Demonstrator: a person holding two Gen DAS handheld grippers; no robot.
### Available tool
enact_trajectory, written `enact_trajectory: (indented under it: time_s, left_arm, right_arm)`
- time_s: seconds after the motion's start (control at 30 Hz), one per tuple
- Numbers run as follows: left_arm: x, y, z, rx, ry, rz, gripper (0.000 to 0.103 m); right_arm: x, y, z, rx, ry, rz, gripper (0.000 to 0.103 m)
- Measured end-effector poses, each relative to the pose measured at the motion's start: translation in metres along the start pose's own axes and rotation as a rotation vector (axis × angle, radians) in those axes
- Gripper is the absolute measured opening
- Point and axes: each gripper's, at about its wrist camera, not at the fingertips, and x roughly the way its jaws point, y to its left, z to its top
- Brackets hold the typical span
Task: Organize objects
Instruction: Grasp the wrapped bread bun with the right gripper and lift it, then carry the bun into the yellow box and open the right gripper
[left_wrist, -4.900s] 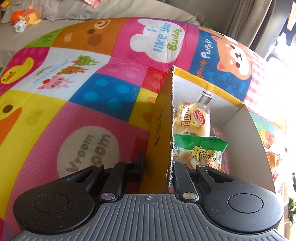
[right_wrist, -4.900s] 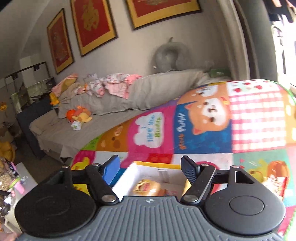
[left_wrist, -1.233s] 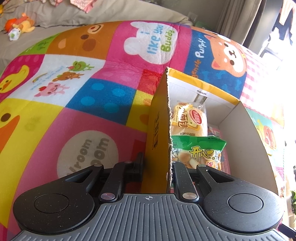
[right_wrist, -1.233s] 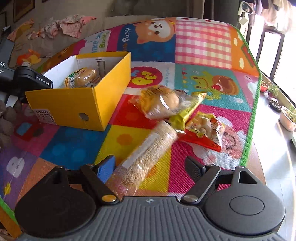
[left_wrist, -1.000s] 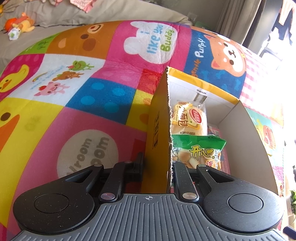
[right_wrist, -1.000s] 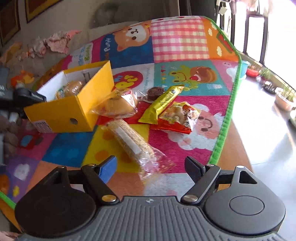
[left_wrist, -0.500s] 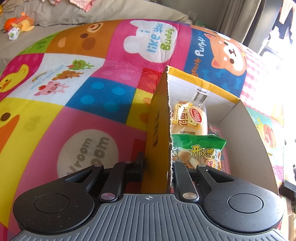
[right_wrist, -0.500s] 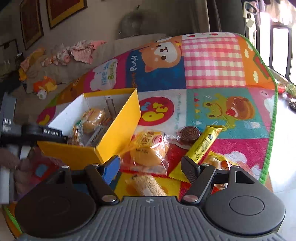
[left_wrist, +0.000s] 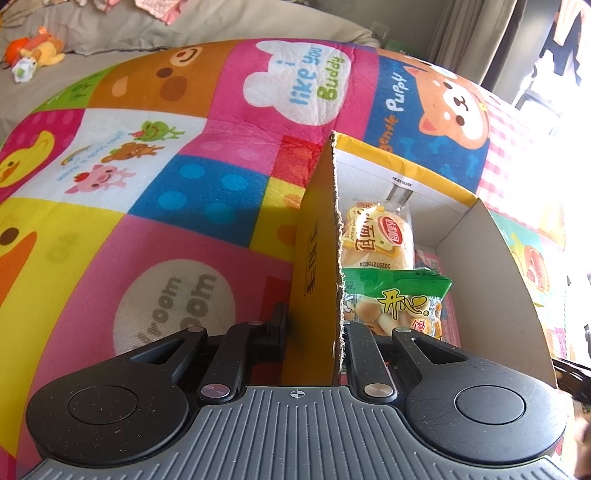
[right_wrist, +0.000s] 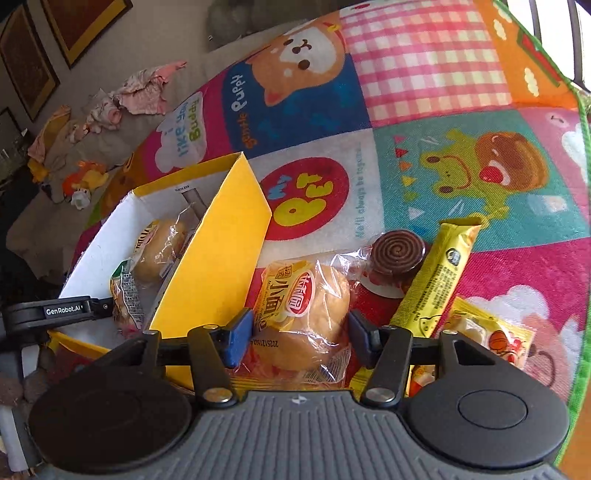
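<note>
We are closing the right gripper (right_wrist: 297, 334) around a clear-wrapped round bun (right_wrist: 304, 317) lying beside the yellow cardboard box (right_wrist: 221, 236), pads not yet pressing | soft, crinkly, slippery: squeeze its middle gently | left gripper (left_wrist: 314, 328) is pinching the box wall.

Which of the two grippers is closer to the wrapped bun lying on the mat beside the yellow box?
The right. The right gripper straddles the bun, its jaws just closing around it. The left gripper is clamped on the box's far wall.
</note>
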Motion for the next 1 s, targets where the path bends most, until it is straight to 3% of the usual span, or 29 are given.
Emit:
enact_trajectory:
  time_s: [0.27,0.53,0.7,1.0]
  left_arm:
    - [0.0,-0.001,0.0,0.002,0.002,0.004,0.015]
    - [0.0,-0.001,0.0,0.01,0.001,0.001,0.015]
    - [-0.001,-0.001,-0.001,0.01,0.001,-0.001,0.015]
    - [-0.001,0.0,-0.001,0.014,0.0,-0.008,0.015]
  right_arm:
    - [-0.077,0.007,-0.031,-0.085,-0.024,-0.025,0.054]
    - [-0.134,0.037,-0.044,-0.156,-0.062,0.06,0.055]
    - [-0.146,0.069,-0.04,-0.209,-0.111,0.103,0.055]
    - [-0.133,0.107,0.007,-0.238,-0.202,0.137,0.055]
